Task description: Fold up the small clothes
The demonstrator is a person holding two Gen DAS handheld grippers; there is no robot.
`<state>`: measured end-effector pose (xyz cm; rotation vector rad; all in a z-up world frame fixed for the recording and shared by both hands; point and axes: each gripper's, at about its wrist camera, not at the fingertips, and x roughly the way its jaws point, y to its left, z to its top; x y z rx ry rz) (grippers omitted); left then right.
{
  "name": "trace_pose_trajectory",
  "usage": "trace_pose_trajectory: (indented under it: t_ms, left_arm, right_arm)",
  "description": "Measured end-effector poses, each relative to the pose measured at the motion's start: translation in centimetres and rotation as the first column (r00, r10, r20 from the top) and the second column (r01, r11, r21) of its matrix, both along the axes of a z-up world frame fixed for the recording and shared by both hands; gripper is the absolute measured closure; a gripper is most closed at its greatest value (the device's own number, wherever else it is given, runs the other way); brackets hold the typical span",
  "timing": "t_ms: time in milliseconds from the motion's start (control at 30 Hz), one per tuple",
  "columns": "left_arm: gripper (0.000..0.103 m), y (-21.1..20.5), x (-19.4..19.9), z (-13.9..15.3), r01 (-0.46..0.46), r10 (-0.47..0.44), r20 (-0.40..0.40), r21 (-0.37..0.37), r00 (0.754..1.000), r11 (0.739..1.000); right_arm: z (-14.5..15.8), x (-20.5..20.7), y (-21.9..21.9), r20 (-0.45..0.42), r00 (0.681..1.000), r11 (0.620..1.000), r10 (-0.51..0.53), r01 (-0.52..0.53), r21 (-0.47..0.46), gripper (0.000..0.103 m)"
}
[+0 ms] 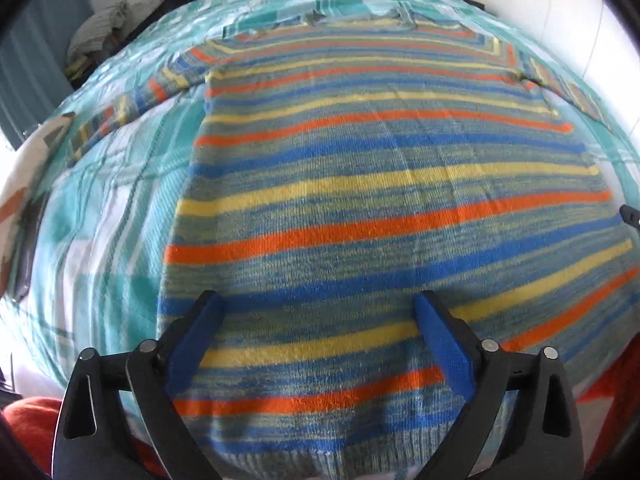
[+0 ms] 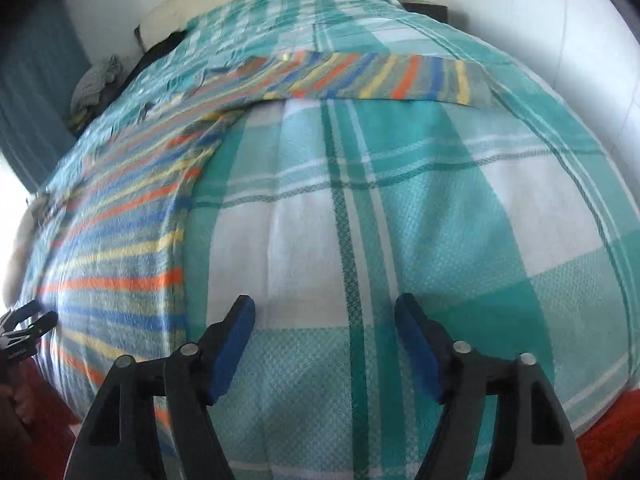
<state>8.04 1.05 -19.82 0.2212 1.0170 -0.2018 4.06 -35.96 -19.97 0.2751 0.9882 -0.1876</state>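
A knitted sweater [image 1: 380, 184] with orange, yellow and blue stripes lies spread flat on a teal and white checked bedspread [image 1: 112, 208], sleeves out to both sides. My left gripper [image 1: 318, 304] hangs over its lower body near the hem, jaws wide open, nothing between the blue pads. In the right wrist view the sweater [image 2: 120, 248] lies to the left and one sleeve [image 2: 392, 76] stretches across the far side. My right gripper [image 2: 325, 308] is open over bare bedspread [image 2: 460, 220], to the right of the sweater's side edge. The left gripper [image 2: 28, 326] shows at the left edge there.
A heap of clothes [image 1: 100, 36] sits at the far left corner of the bed beside a blue curtain [image 1: 36, 48]. A white wall [image 1: 560, 20] runs along the right side. Red fabric [image 1: 28, 428] lies at the near edge of the bed.
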Motion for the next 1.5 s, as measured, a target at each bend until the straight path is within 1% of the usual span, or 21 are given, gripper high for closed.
trace_pose_trajectory:
  t_ms: [33,200,400,567,767,900,1033,1200,1500]
  left_arm:
    - [0.001,0.0,0.0,0.1,-0.005,0.005,0.000,0.001,1.000,1.000]
    - [0.000,0.7,0.3,-0.2,-0.032,0.031,-0.035,-0.040,0.999,0.999]
    - [0.000,0.9,0.4,-0.2,-0.041,0.040,-0.037,-0.034,0.999,0.999]
    - [0.000,0.6,-0.1,-0.3,-0.025,0.024,-0.020,-0.025,1.000,0.999]
    - [0.000,0.8,0.2,-0.3,-0.018,0.016,-0.053,-0.041,0.998,0.999]
    - [0.000,0.5,-0.2,-0.4,-0.029,0.028,-0.035,-0.022,0.999,0.999]
    - [0.000,0.2,-0.5,-0.6,-0.010,0.010,-0.019,0.001,1.000,1.000]
    - [0.000,0.6,-0.2,-0.7,-0.002,0.001,-0.042,-0.020,0.999,1.000]
    - [0.000,0.5,-0.2,-0.7,-0.002,0.002,-0.037,-0.013,0.999,1.000]
  right_arm:
    - [0.0,-0.1,0.3,-0.001,1.000,1.000,0.007,-0.007,-0.006,0.022]
    - [-0.4,-0.6,1.0,0.015,1.000,0.999,0.004,-0.004,-0.033,0.014]
    - [-0.8,-0.8,2.3,0.000,0.999,0.995,0.034,-0.033,-0.091,0.008]
    - [-0.9,-0.5,2.2,0.000,1.000,0.996,0.032,-0.032,-0.088,0.007]
    - [-0.9,-0.4,2.3,-0.002,0.999,0.995,0.036,-0.036,-0.093,0.006]
    - [-1.0,-0.5,2.3,-0.002,0.999,0.995,0.040,-0.040,-0.094,0.005]
    - [-1.1,-0.3,2.6,-0.010,0.999,0.994,0.038,-0.039,-0.106,0.002]
    - [-1.0,-0.4,2.6,-0.013,0.999,0.994,0.037,-0.038,-0.103,0.002]
    - [-1.0,-0.4,2.6,-0.015,0.999,0.994,0.039,-0.040,-0.104,0.001]
